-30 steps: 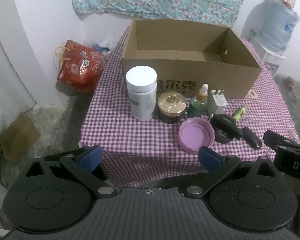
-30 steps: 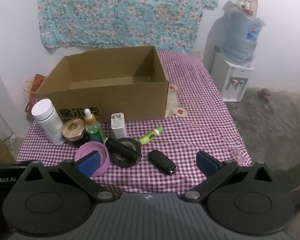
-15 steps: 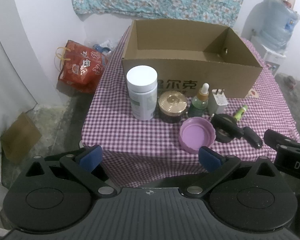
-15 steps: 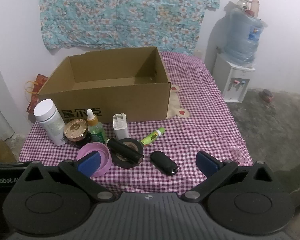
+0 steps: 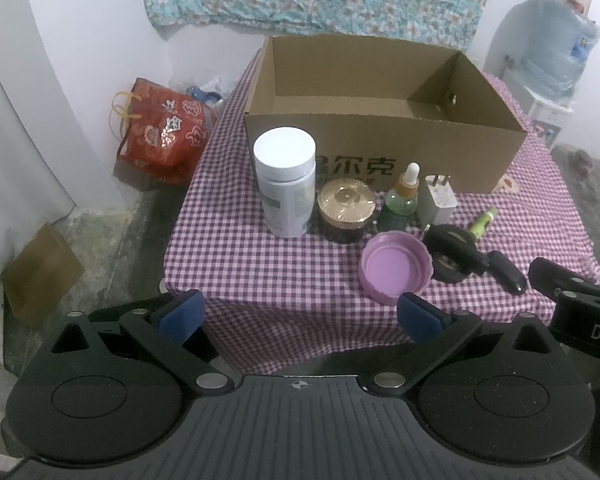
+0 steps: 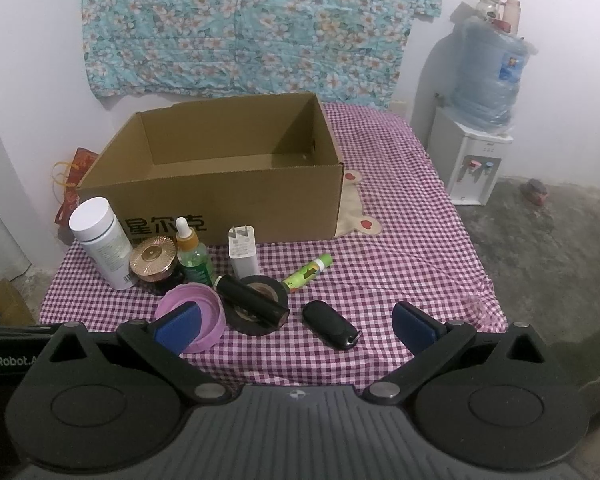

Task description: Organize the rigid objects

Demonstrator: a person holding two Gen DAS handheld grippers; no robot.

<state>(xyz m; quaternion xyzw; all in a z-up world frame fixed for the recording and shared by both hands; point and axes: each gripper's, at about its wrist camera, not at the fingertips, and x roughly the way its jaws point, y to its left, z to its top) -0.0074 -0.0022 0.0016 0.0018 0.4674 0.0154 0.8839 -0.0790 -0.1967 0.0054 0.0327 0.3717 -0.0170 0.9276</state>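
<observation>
An open cardboard box [image 5: 384,142] [image 6: 236,196] stands on the purple checked table. In front of it sit a white bottle [image 5: 286,186] [image 6: 100,240], a gold-lidded jar [image 5: 346,210] [image 6: 154,262], a green dropper bottle [image 5: 400,202] [image 6: 192,254], a white charger [image 5: 436,200] [image 6: 242,252], a purple lid [image 5: 396,266] [image 6: 192,320], a black tape roll with a black tube across it [image 5: 454,256] [image 6: 256,300], a green stick [image 5: 484,224] [image 6: 306,274] and a black key fob [image 5: 508,276] [image 6: 332,324]. My left gripper [image 5: 298,314] and right gripper [image 6: 296,326] hang open and empty before the table's front edge.
A red gift bag [image 5: 162,132] and a flat piece of cardboard [image 5: 40,276] lie on the floor to the left. A water dispenser [image 6: 480,128] stands to the right of the table. A floral cloth [image 6: 252,24] hangs on the back wall.
Both grippers have drifted slightly, the right one a little upward and back; everything on the table stays where it was.
</observation>
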